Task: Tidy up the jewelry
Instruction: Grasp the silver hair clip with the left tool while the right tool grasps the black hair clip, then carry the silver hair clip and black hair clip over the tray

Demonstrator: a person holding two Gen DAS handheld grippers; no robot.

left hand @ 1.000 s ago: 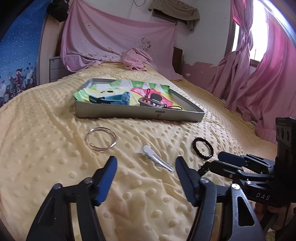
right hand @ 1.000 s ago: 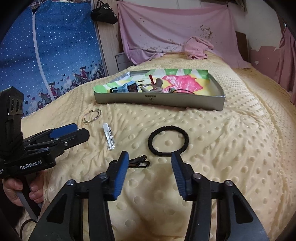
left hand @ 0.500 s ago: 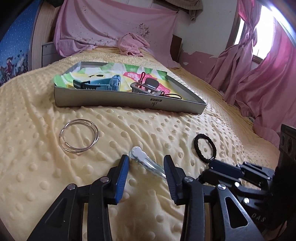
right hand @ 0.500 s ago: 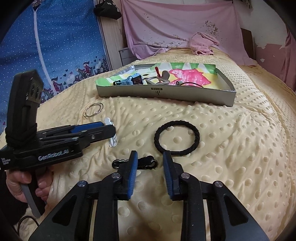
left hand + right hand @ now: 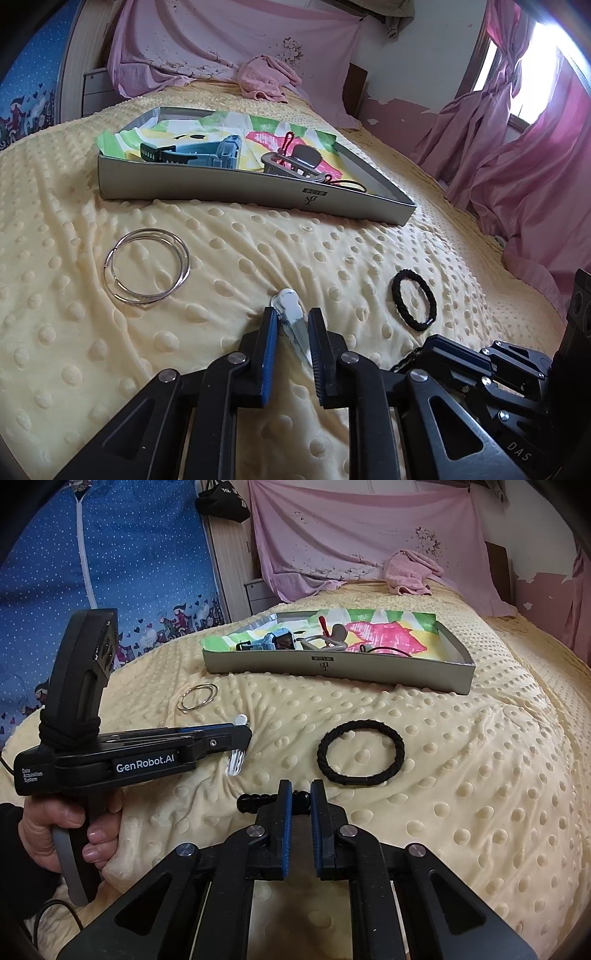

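Left gripper [image 5: 291, 326], its jaws just closed, pinches a silver hair clip [image 5: 291, 321] lying on the bed [image 5: 240, 266]. Right gripper [image 5: 301, 794], jaws likewise just closed, clamps a small black clasp [image 5: 255, 800] on the same cover. Between them and the gray tray [image 5: 340, 670] lie paired silver rings [image 5: 147, 271] and a braided black hair tie [image 5: 360, 753]. The tray holds a blue watch [image 5: 210, 149] on colourful paper. The bedcover is yellow, dotted; pink curtains [image 5: 532, 155] hang beside a window.
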